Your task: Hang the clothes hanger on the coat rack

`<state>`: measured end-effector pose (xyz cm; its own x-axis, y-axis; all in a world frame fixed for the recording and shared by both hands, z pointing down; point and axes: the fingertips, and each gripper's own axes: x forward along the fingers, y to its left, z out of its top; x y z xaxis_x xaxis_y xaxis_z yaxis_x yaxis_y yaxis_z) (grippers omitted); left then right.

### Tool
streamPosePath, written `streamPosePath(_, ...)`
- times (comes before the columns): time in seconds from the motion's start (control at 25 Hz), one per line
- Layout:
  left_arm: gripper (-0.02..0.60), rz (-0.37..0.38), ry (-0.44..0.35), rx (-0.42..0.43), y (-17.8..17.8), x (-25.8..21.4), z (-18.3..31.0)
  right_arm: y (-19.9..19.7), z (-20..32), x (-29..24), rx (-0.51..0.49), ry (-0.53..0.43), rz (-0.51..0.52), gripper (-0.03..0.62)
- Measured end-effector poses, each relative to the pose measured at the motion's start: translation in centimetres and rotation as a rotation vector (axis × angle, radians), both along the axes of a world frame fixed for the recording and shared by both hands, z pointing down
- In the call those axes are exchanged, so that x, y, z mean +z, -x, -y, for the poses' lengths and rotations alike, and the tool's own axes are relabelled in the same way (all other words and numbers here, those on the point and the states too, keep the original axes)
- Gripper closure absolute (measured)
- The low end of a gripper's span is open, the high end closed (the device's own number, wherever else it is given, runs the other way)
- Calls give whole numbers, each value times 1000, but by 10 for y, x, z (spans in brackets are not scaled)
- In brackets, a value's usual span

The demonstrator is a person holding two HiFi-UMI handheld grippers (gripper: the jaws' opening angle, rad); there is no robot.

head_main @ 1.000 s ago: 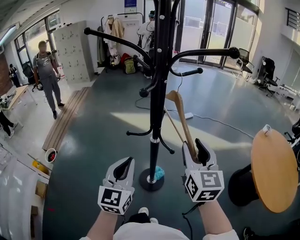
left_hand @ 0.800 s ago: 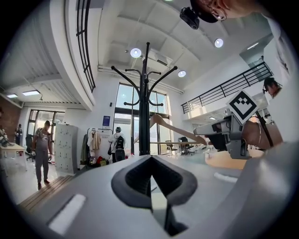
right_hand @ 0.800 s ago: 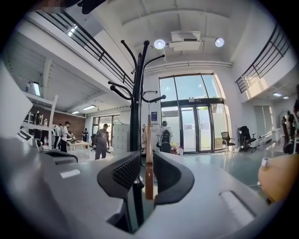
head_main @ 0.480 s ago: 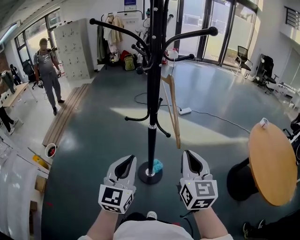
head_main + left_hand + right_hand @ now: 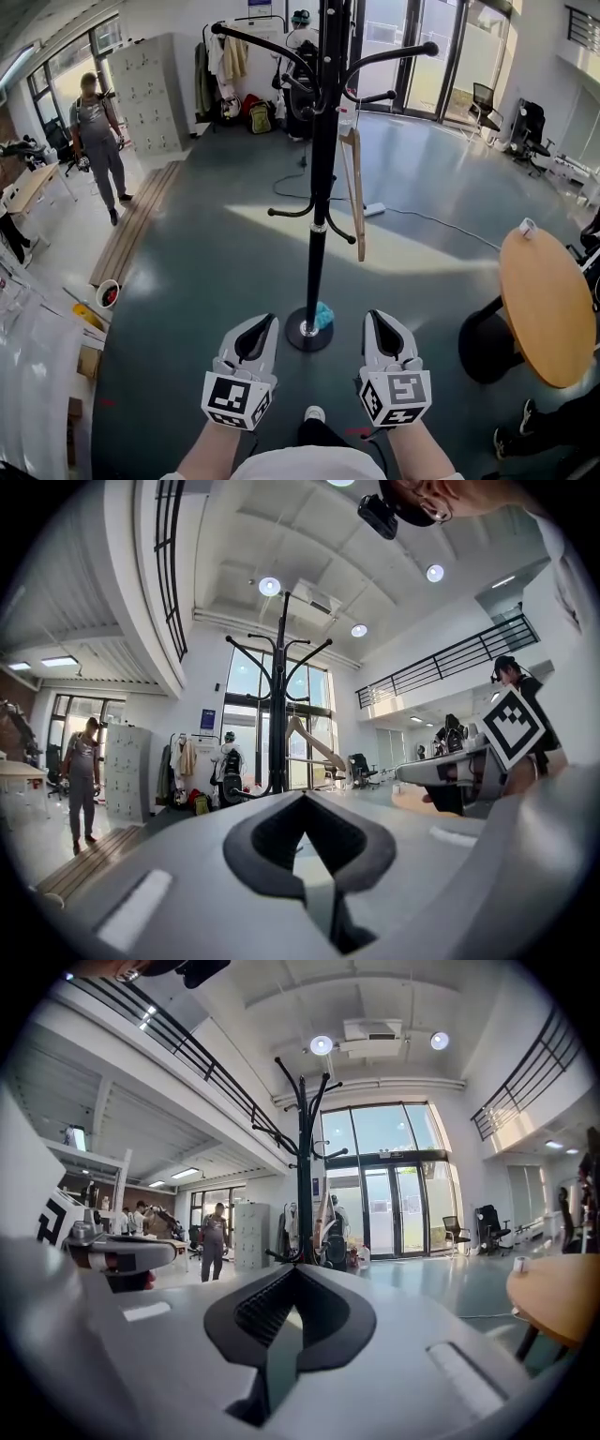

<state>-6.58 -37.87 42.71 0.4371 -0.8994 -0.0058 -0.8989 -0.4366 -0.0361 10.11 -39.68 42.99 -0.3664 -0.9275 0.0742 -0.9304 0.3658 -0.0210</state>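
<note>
Now the hanger [image 5: 355,192] is found hanging by its hook from a short arm on the right side of the rack [image 5: 323,141]. Its wooden frame is turned edge-on to the head view and dangles just beside the pole. A second ago its lower end was still at the right gripper [image 5: 382,323]. It has since been let go, and that gripper has been drawn back and down, well apart from it. Its jaws are seen pressed together with nothing between them. The left gripper [image 5: 256,330] has been pulled back alongside it, and its jaws are likewise closed on nothing. Both are held level near the rack's base, pointing at the pole.

The task is judged as good as done, since the hanger is carried by the rack alone. It cannot be told how deep the hook is seated on the arm. Only a settling swing remains to be watched, and no further grip appears to be called for.
</note>
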Motion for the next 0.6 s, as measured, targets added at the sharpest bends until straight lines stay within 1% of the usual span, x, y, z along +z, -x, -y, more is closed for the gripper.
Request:
streamPosePath(0.12, 581, -1, 3, 13, 12, 0, -32, 9, -33, 7, 22, -3, 13, 568)
streamPosePath(0.32, 581, -3, 13, 42, 28, 4, -88, 24, -92, 24, 59, 32, -13, 568)
streamPosePath(0.48, 581, -19, 29, 51, 39, 6, -126, 35, -136, 29, 61, 54, -30, 568)
streamPosePath(0.6, 581, -32, 28, 46, 45, 5, -146, 41, -161, 29, 48, 58, -9, 568)
